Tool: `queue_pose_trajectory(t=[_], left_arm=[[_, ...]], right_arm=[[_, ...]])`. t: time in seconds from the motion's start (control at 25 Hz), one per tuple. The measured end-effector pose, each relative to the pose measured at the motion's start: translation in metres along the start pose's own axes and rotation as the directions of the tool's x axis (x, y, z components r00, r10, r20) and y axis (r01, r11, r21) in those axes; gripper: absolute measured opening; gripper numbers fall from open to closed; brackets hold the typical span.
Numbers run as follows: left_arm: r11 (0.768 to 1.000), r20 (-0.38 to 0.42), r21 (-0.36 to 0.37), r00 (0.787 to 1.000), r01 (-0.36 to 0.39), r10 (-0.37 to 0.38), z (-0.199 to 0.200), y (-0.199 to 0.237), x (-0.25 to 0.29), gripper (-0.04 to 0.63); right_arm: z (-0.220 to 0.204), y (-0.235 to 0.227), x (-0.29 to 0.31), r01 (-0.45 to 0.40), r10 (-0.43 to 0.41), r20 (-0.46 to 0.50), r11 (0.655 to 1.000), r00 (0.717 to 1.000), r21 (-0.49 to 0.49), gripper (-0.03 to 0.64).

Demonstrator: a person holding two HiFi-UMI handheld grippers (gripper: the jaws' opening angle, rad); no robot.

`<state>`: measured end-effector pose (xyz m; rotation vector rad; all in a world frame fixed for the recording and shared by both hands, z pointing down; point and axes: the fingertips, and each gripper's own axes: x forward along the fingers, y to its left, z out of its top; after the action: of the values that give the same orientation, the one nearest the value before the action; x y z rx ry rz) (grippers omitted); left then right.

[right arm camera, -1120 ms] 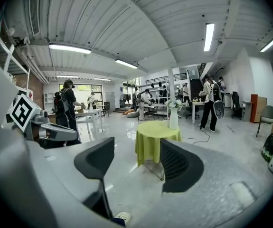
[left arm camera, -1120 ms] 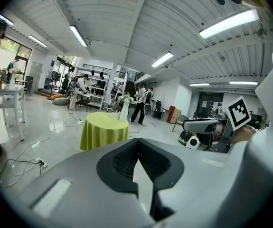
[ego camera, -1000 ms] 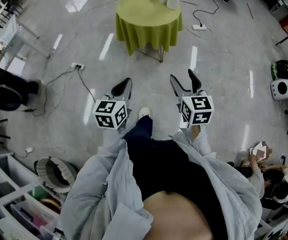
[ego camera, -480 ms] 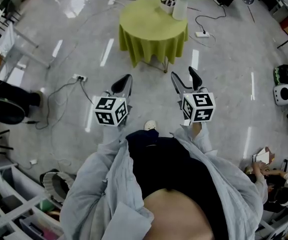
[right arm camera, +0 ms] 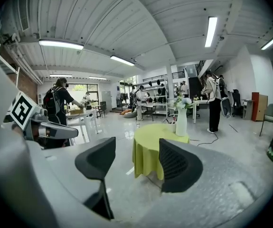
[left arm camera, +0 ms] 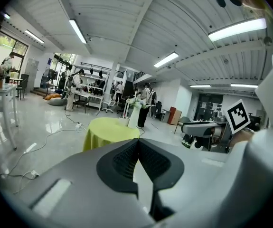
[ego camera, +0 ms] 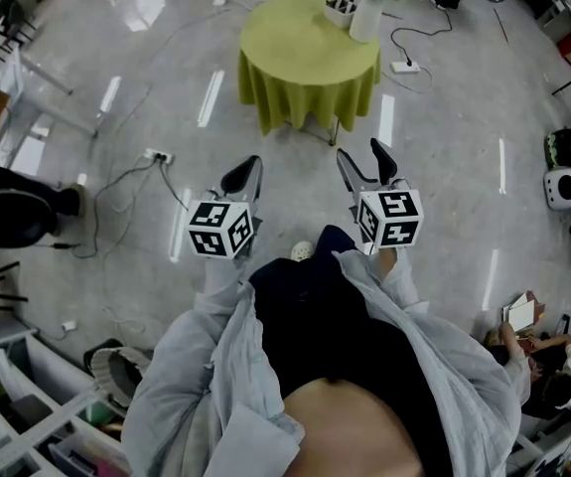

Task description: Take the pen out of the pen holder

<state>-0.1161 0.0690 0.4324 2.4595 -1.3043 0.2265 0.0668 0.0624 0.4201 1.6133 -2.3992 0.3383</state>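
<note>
A round table under a yellow-green cloth (ego camera: 305, 48) stands ahead of me on the grey floor. At its far right edge sits the pen holder (ego camera: 341, 7) with several pens, next to a white vase of flowers (ego camera: 366, 18). My left gripper (ego camera: 244, 173) is held in the air short of the table, its pads (left arm camera: 127, 158) pressed together on nothing. My right gripper (ego camera: 365, 161) hangs beside it, equally far from the table. Its jaws are wide apart and closing slightly, with only air between them. In the right gripper view the table (right arm camera: 157, 133) and vase (right arm camera: 181, 121) show between the fingers (right arm camera: 178, 166).
Cables and a power strip (ego camera: 155, 128) lie on the floor at the left, another strip (ego camera: 405, 67) right of the table. Shelving (ego camera: 27, 415) stands at the lower left. A seated person (ego camera: 553, 366) and a white round device (ego camera: 563, 185) are at the right.
The table has slid lower and nearer in the head view as I walk toward it. Both grippers keep their pose in front of me.
</note>
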Motion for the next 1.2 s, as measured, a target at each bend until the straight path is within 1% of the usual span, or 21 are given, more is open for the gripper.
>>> queue_pose_trajectory(t=[0.32, 0.48, 0.6, 0.8, 1.04, 1.2], left_arm=[[0.999, -0.031, -0.050, 0.999, -0.017, 0.015, -0.019, 0.004, 0.004, 0.018], [0.997, -0.022, -0.063, 0.999, -0.047, 0.046, -0.015, 0.019, 0.013, 0.018], [0.996, -0.014, -0.059, 0.998, -0.067, 0.067, -0.005, 0.034, 0.026, 0.018], [0.996, -0.011, -0.036, 0.997, -0.079, 0.079, 0.019, 0.060, 0.053, 0.018], [0.996, -0.009, -0.024, 0.996, -0.087, 0.087, 0.047, 0.088, 0.092, 0.018], [0.994, -0.010, -0.030, 0.995, -0.102, 0.101, 0.064, 0.108, 0.118, 0.018]], right_arm=[[-0.010, 0.003, 0.015, -0.033, 0.032, -0.053, 0.999, 0.998, -0.014, 0.279], [-0.005, 0.002, 0.039, -0.069, 0.068, -0.059, 0.997, 0.996, -0.025, 0.279], [0.003, -0.002, 0.063, -0.092, 0.090, -0.057, 0.995, 0.994, -0.036, 0.279], [0.026, -0.012, 0.103, -0.104, 0.103, -0.034, 0.994, 0.994, -0.039, 0.279], [0.046, -0.042, 0.151, -0.089, 0.088, -0.036, 0.995, 0.995, -0.036, 0.279], [0.062, -0.058, 0.184, -0.091, 0.089, -0.042, 0.995, 0.995, -0.050, 0.279]])
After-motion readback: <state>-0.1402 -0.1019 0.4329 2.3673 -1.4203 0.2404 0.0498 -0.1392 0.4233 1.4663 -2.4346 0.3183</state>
